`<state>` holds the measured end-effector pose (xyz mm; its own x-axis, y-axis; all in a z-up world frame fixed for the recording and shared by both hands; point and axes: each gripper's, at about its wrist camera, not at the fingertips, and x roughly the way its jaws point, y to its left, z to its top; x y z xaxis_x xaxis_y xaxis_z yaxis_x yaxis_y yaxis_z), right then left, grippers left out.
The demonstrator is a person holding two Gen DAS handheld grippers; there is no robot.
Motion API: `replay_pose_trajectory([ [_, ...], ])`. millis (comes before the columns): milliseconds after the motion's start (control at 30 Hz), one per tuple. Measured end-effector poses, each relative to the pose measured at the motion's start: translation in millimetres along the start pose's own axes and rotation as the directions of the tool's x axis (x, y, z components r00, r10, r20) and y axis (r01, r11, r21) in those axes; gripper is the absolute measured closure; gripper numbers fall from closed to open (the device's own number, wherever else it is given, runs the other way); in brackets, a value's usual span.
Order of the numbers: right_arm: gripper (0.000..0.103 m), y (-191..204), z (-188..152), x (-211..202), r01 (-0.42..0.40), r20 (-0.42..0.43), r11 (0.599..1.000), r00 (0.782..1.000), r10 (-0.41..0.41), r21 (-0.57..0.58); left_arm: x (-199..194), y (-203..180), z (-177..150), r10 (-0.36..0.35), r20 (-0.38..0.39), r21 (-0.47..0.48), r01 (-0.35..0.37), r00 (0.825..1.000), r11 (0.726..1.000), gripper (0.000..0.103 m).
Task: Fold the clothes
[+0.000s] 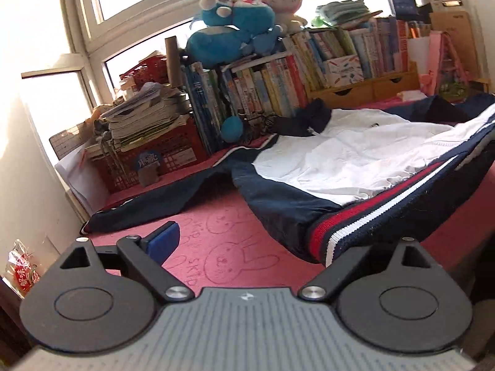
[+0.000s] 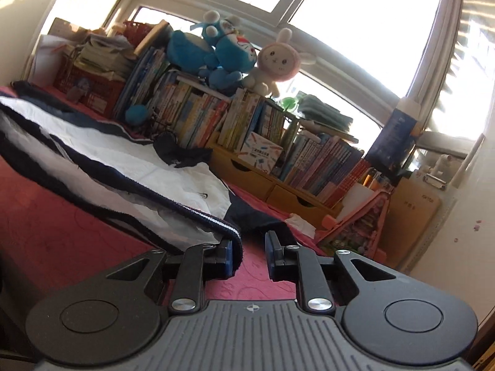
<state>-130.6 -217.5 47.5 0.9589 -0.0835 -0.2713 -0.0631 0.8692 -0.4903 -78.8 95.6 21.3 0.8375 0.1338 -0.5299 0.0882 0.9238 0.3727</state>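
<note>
A navy and white jacket [image 1: 340, 160] with a red, white and navy striped hem lies spread on the pink bed cover [image 1: 222, 216]. One navy sleeve [image 1: 148, 201] stretches out to the left. My left gripper [image 1: 263, 241] is open; its left blue pad [image 1: 164, 241] shows, and the striped hem [image 1: 355, 232] hides the right fingertip. In the right wrist view the jacket [image 2: 130, 167] lies ahead on the left. My right gripper [image 2: 247, 256] is open, and the striped hem edge [image 2: 229, 232] drapes over its left pad.
A long row of books [image 1: 278, 83] lines the back by the window, with blue and pink plush toys [image 1: 235, 27] on top. A red crate [image 1: 154, 154] with stacked papers stands at the back left. Wooden drawers [image 2: 263, 182] and a pink bag [image 2: 355, 225] stand at the right.
</note>
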Motion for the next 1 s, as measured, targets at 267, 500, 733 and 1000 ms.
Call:
replay_pose_trajectory([
  [267,0.079,7.5,-58.4,5.2,-0.257,-0.259,0.959,0.924,0.281,0.122,3.4,-2.7,-22.5,-0.178,-0.148,-0.086,0.166,0.973,0.982,0.011],
  [500,0.054,-46.5,-64.9,9.7,-0.538,-0.175,0.731,0.742,0.647,0.420,-1.0,71.7,-15.2,-0.585,-0.026,-0.397,0.528,0.811,0.750,0.000],
  [733,0.025,-68.4,-8.6,28.7,-0.598,0.103,0.696,0.782,0.614,0.397,-6.9,60.6,-11.3,-0.504,-0.062,-0.300,0.466,0.861,0.833,0.000],
  [1000,0.028,76.1,96.0,167.5,-0.610,0.063,0.741,0.782,0.620,0.282,82.1,124.8,17.1,-0.193,-0.005,-0.595,0.152,0.981,0.789,0.000],
])
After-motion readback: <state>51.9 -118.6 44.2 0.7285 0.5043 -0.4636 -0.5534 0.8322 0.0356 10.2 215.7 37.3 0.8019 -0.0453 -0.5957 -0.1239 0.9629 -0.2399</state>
